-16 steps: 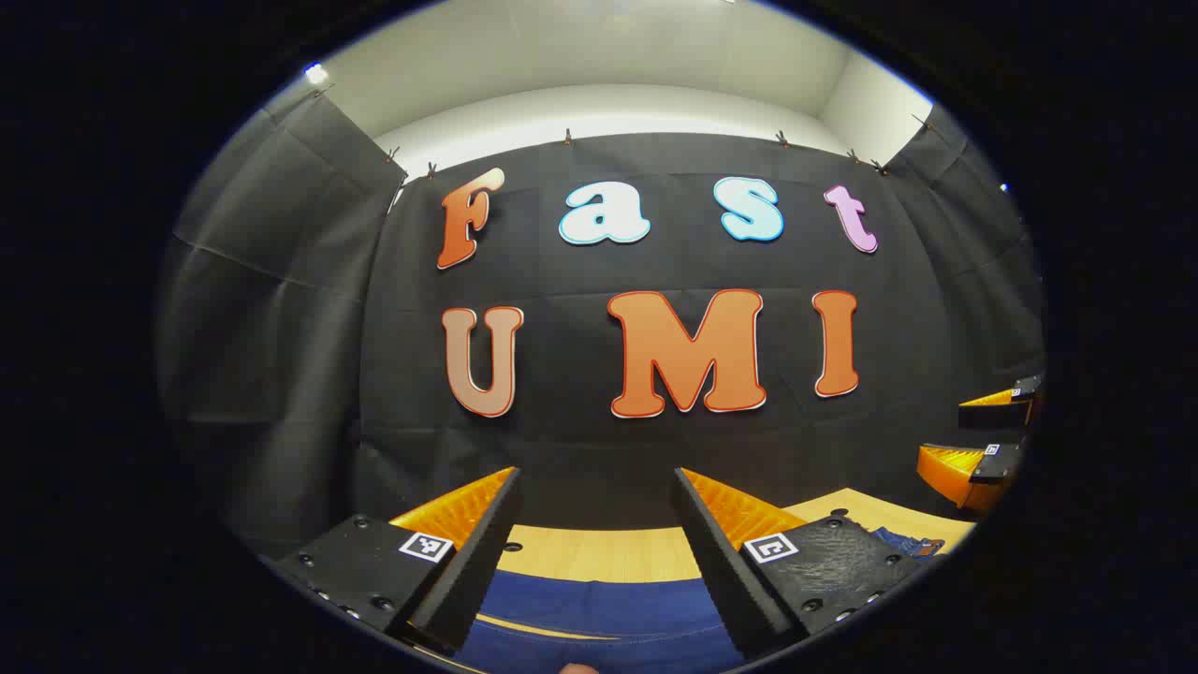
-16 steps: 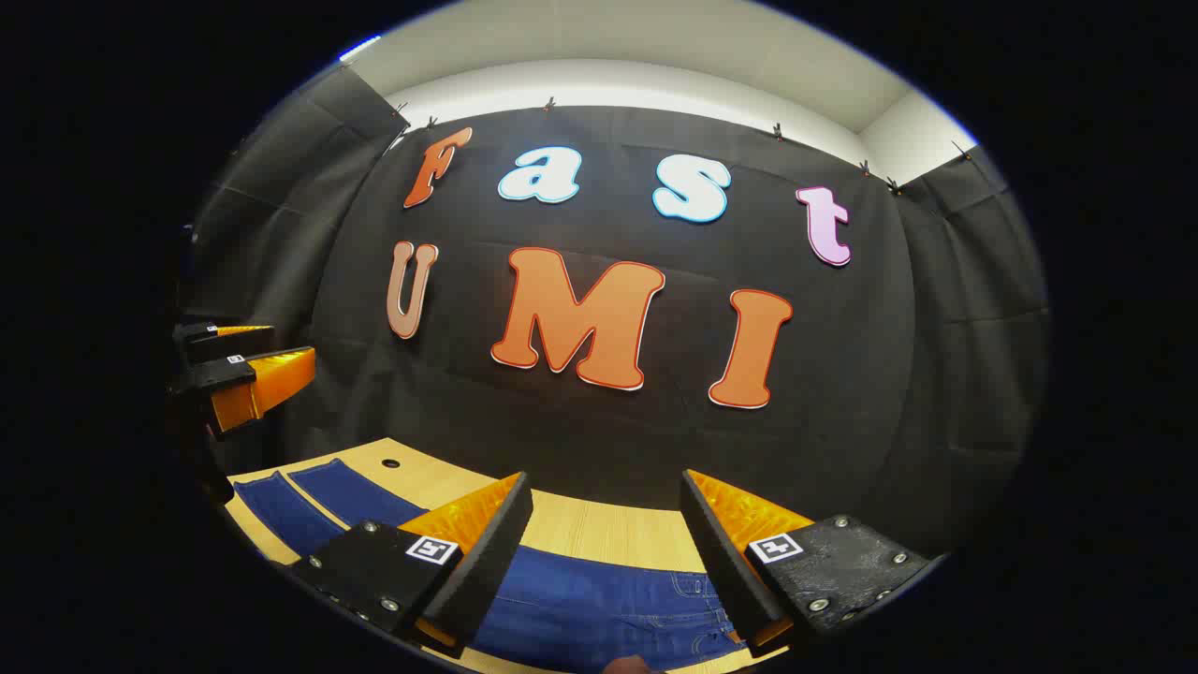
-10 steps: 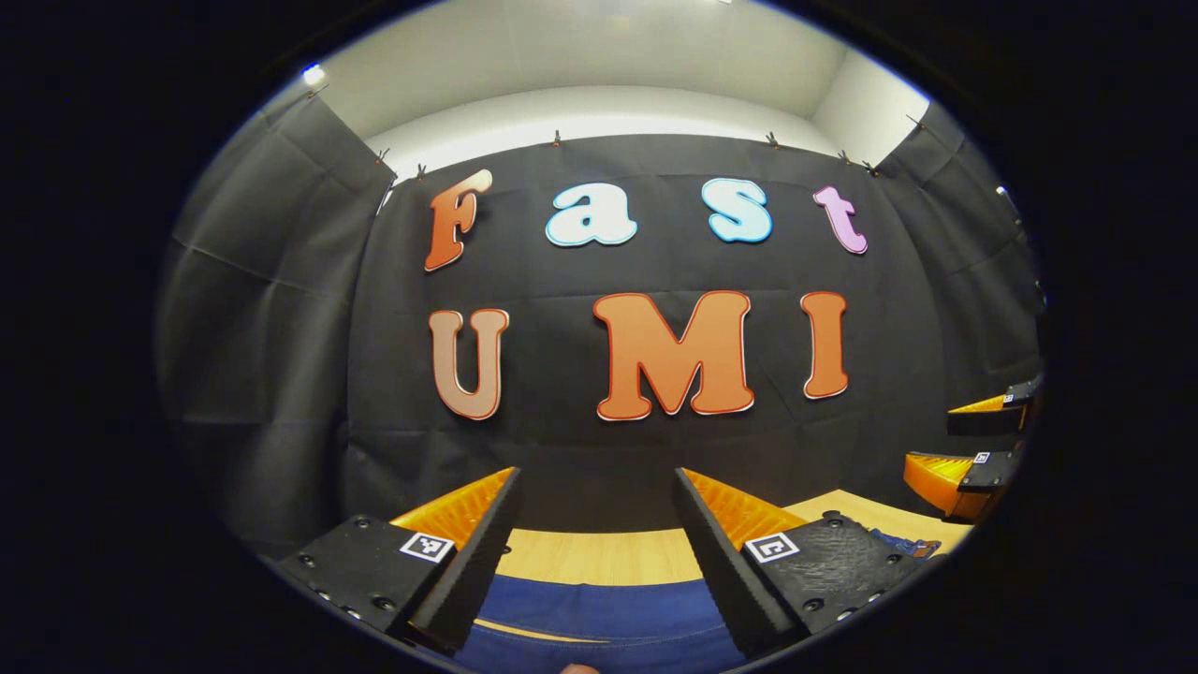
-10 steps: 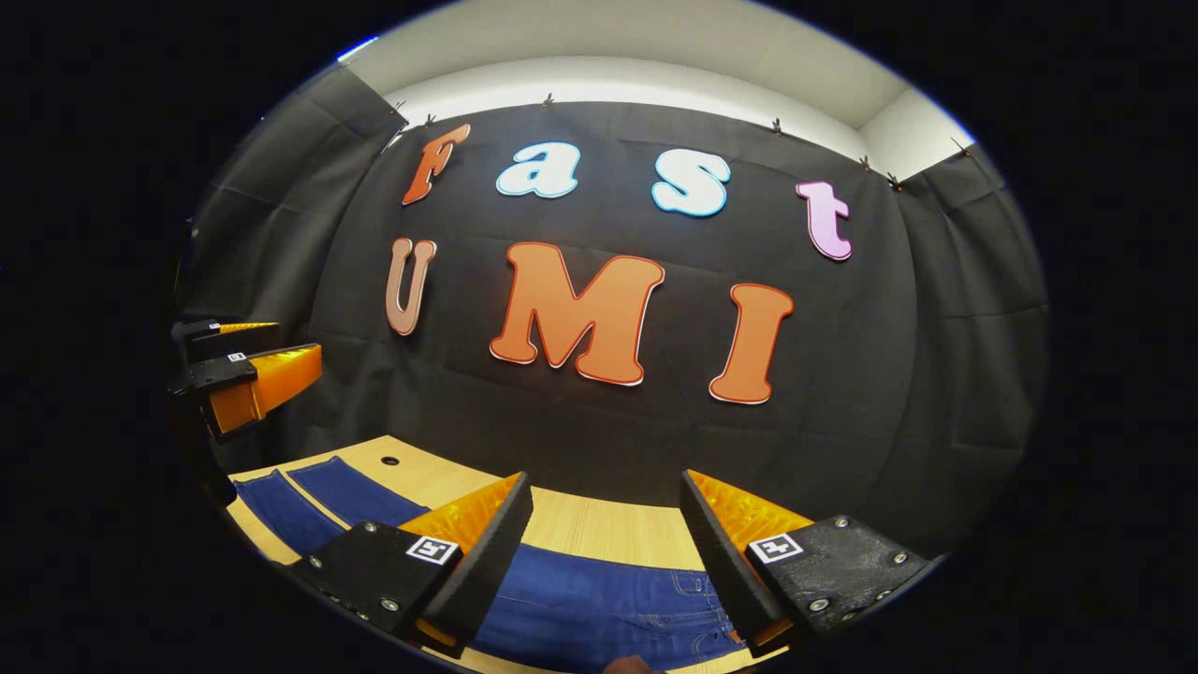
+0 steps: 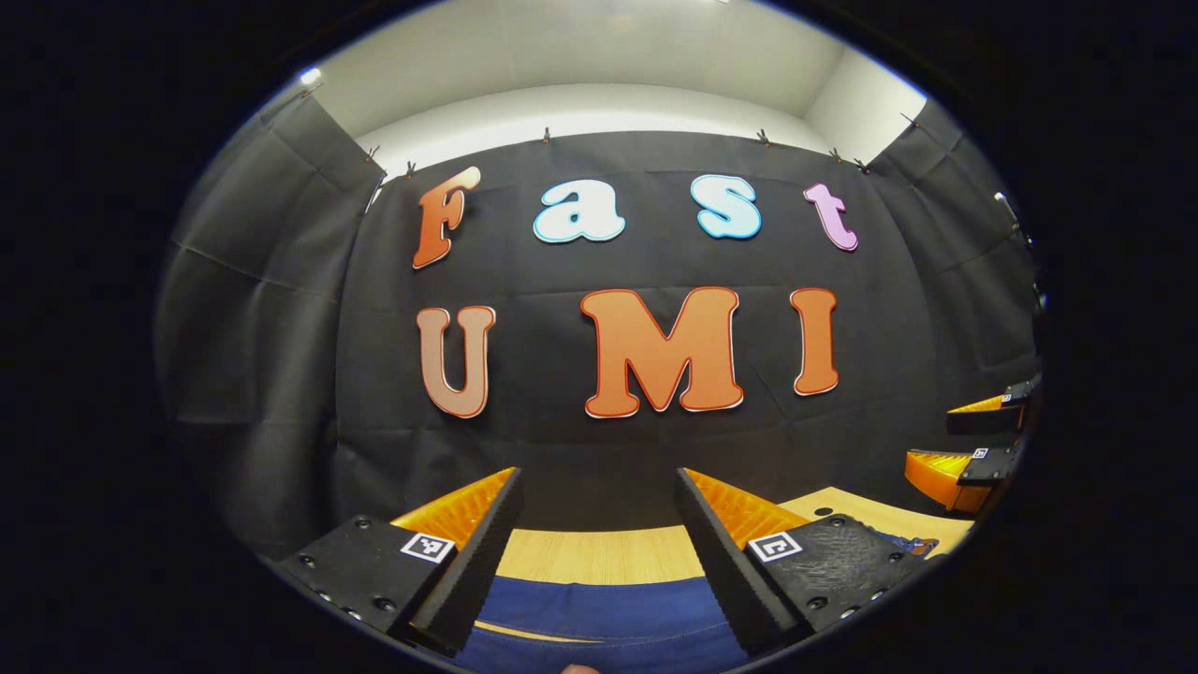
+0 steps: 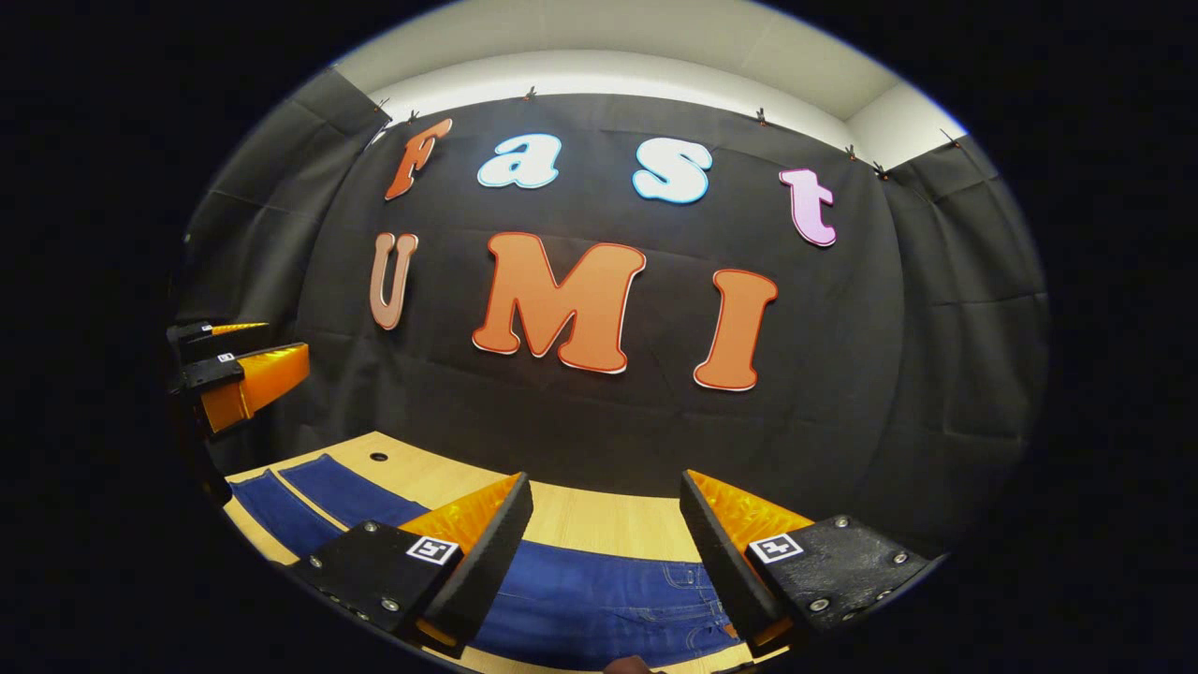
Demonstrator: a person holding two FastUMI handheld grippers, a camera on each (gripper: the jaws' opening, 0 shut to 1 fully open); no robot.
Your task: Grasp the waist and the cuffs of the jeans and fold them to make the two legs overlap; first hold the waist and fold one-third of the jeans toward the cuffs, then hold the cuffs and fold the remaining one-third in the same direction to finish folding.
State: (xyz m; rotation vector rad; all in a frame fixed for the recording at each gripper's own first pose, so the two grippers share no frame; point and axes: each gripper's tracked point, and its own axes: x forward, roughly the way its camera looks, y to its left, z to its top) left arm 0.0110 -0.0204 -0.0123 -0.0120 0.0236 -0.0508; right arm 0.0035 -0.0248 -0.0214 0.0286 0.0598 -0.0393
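Observation:
Blue jeans (image 6: 599,599) lie flat on the wooden table (image 6: 599,524), legs side by side and running to the left, with the pocket stitching under my right gripper. In the right gripper view, my right gripper (image 6: 606,538) hovers open above the waist end, nothing between its fingers. Its view also has the left gripper (image 6: 239,365) at the far left, above the leg ends. In the left gripper view, my left gripper (image 5: 599,538) stands open over the blue legs (image 5: 599,618). The right gripper (image 5: 978,440) sits at that view's right edge, above the waist (image 5: 913,543).
The black cloth wall (image 5: 599,440) rises just behind the table's far edge. A small round hole (image 6: 378,457) marks the tabletop near the leg ends; it shows as a hole (image 5: 822,511) in the left gripper view too.
Both views have shifted slightly, a little more of the table and jeans showing in the right gripper view. Both grippers stay open; the jeans have not moved.

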